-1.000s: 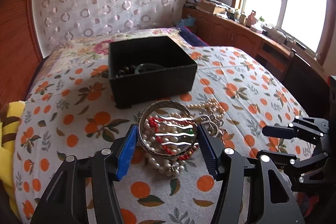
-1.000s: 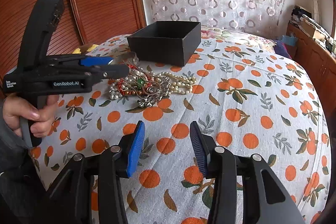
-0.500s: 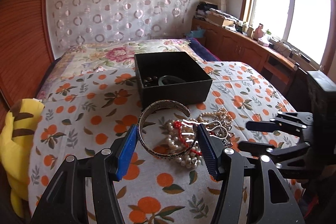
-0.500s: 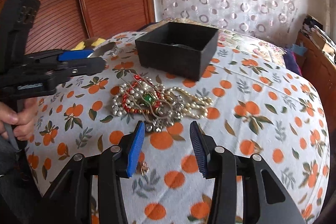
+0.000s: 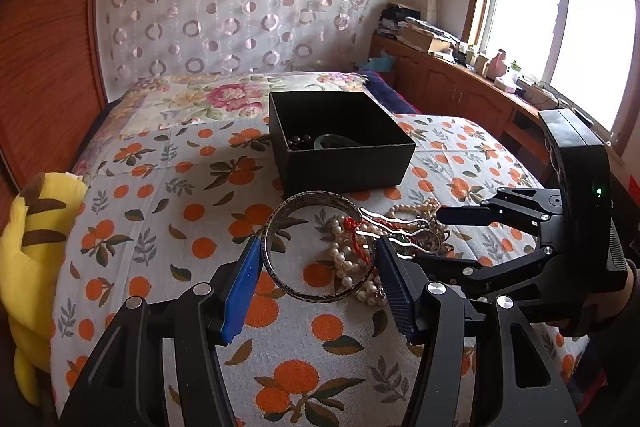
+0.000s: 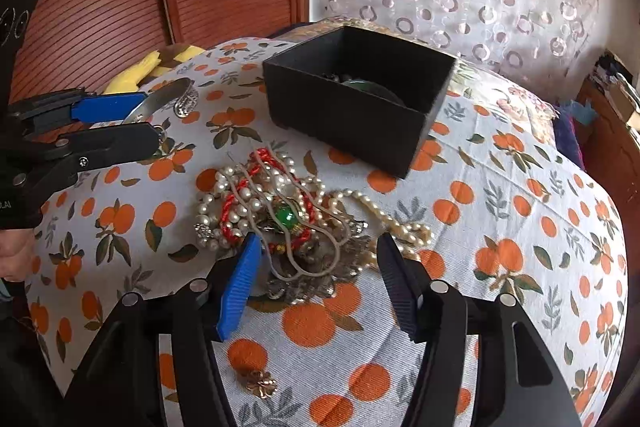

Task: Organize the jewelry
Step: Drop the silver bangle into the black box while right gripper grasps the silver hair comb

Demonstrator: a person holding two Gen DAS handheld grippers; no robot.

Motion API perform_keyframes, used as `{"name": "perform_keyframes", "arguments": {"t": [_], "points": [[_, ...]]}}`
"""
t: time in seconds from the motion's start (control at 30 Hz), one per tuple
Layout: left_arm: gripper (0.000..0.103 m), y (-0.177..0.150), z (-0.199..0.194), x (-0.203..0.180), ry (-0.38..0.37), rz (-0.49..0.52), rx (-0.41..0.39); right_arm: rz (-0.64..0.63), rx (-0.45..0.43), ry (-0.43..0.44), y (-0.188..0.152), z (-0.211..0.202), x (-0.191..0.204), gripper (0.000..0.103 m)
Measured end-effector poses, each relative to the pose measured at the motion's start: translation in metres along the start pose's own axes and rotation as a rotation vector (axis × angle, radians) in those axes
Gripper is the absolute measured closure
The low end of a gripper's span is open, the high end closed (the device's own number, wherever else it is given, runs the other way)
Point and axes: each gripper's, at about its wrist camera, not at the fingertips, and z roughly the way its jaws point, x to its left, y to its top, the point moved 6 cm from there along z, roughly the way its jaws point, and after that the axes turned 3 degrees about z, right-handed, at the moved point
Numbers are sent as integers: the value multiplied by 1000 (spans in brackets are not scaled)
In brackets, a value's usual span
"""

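My left gripper (image 5: 318,263) is shut on a silver bangle (image 5: 304,203) and holds it above the bed, short of the black open box (image 5: 348,155). The box holds dark beads and a green bangle (image 5: 332,142). The bangle also shows in the right wrist view (image 6: 168,101), held by the left gripper (image 6: 132,125). My right gripper (image 6: 316,259) is open, its jaws low on either side of the near edge of the jewelry pile (image 6: 280,211) of pearls, red cord and a green bead. The box (image 6: 352,107) stands behind the pile.
The bed has an orange-print cover (image 5: 160,211). A yellow plush toy (image 5: 36,227) lies at its left edge. A small gold flower piece (image 6: 260,383) lies near my right gripper. A wooden cabinet (image 5: 460,95) runs under the window on the right.
My left gripper has lifted the silver bangle up off the pile and drawn back. My right gripper has moved forward and down to the pile.
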Motion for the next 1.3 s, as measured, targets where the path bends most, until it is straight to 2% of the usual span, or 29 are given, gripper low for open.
{"name": "perform_keyframes", "arguments": {"t": [0.23, 0.4, 0.77, 1.07, 1.3], "points": [[48, -1, 0, 1, -1, 3, -2, -23, 12, -4, 2, 6, 3, 40], [48, -2, 0, 1, -1, 3, -1, -29, 4, -1, -2, 2, 2, 45], [48, 0, -1, 0, 0, 6, -7, -26, -63, 1, -1, -23, -2, 45], [48, 33, -3, -4, 4, 20, -47, -17, -128, -27, 28, -44, -25, 45], [48, 60, 15, -2, 14, 34, -51, 11, -188, -26, 62, -50, -52, 45]]}}
